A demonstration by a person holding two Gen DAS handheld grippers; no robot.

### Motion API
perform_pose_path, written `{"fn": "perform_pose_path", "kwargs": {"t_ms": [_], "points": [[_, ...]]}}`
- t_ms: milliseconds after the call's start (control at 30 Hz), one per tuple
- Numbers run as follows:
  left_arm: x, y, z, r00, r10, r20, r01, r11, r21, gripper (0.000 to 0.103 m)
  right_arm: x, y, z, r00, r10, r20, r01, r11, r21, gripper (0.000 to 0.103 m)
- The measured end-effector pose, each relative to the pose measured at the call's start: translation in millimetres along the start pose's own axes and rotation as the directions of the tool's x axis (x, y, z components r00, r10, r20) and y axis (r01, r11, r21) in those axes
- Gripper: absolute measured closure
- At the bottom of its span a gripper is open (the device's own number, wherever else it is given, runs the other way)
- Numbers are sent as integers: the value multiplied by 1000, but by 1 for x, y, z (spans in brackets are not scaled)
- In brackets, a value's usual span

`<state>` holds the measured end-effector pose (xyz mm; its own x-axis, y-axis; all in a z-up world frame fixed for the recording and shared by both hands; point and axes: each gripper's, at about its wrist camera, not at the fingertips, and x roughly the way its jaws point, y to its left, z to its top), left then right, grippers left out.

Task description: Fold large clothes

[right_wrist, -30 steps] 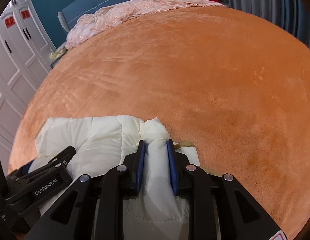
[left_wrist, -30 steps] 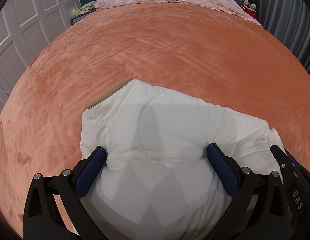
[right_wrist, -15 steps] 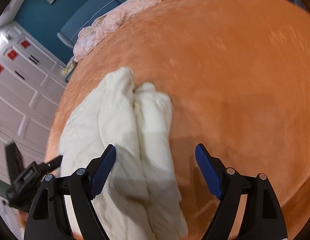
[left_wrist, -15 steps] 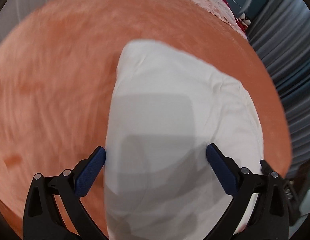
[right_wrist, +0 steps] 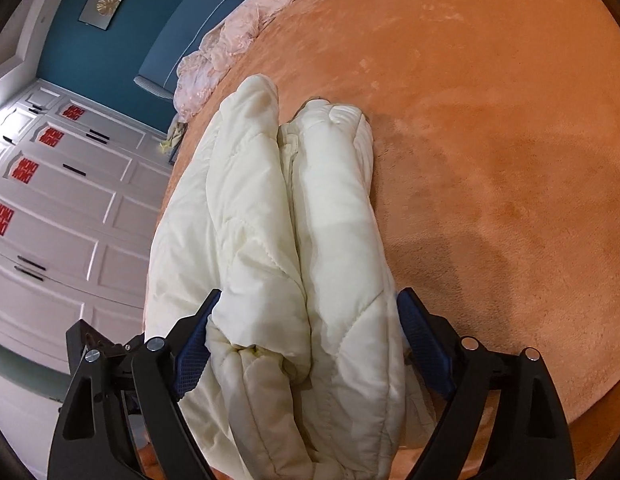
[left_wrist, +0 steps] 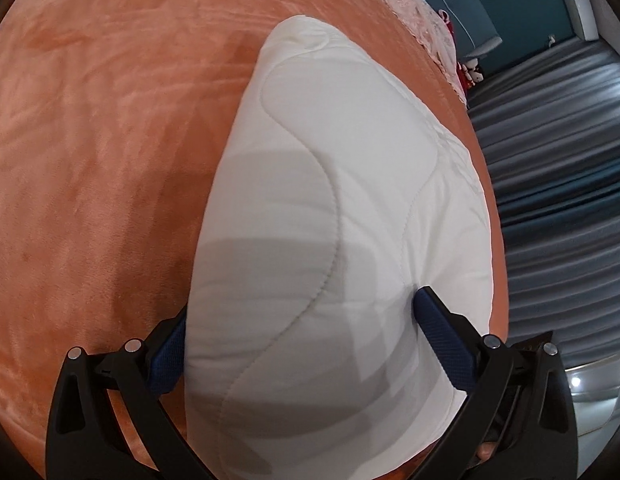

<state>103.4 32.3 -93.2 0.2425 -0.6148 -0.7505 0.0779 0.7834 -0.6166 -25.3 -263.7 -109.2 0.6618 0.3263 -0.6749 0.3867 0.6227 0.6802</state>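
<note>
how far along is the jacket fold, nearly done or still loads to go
Mostly done, by the look of it. The white padded jacket lies on the orange bedspread as a thick bundle of stacked layers. In hand: the left gripper and the right gripper each straddle an end of it; the right jaws have just been opening and stand wide. Left: probably only squaring up the bundle, though its underside is hidden.

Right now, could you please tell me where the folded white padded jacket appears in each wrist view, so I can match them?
Left wrist view: the white padded jacket fills the centre, running from between the left tool toward the top.
Right wrist view: the jacket lies centre-left as two puffy rolls between the right tool.
Shared landmark: the orange blanket beneath it.
</note>
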Motion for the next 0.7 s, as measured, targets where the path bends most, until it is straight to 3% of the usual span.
{"fn": "perform_pose_path", "kwargs": {"t_ms": [33, 133, 200, 333, 500, 700], "points": [[0, -6, 0, 1000, 7, 2, -7, 1000, 21, 5, 1, 2, 1, 1000, -1, -7, 1, 1000, -5, 23], [-5, -24, 0, 999, 42, 25, -44, 995, 89, 11, -1, 11, 5, 1000, -6, -10, 6, 1000, -31, 45], [-12, -37, 1, 998, 51, 47, -56, 990, 130, 18, -9, 22, 9, 1000, -13, 5, 13, 997, -78, 64], [-37, -61, 9, 993, 22, 115, -45, 978, 204, 31, -34, 49, 16, 998, -2, 70, 13, 988, -153, 70], [-70, -84, 20, 982, -47, 184, -4, 963, 270, 32, -68, 88, 34, 985, 23, 169, 18, 971, -240, 70], [-111, -122, 51, 945, -140, 294, 19, 925, 380, 32, -94, 133, 73, 959, 103, 263, -7, 939, -343, 70]]}}
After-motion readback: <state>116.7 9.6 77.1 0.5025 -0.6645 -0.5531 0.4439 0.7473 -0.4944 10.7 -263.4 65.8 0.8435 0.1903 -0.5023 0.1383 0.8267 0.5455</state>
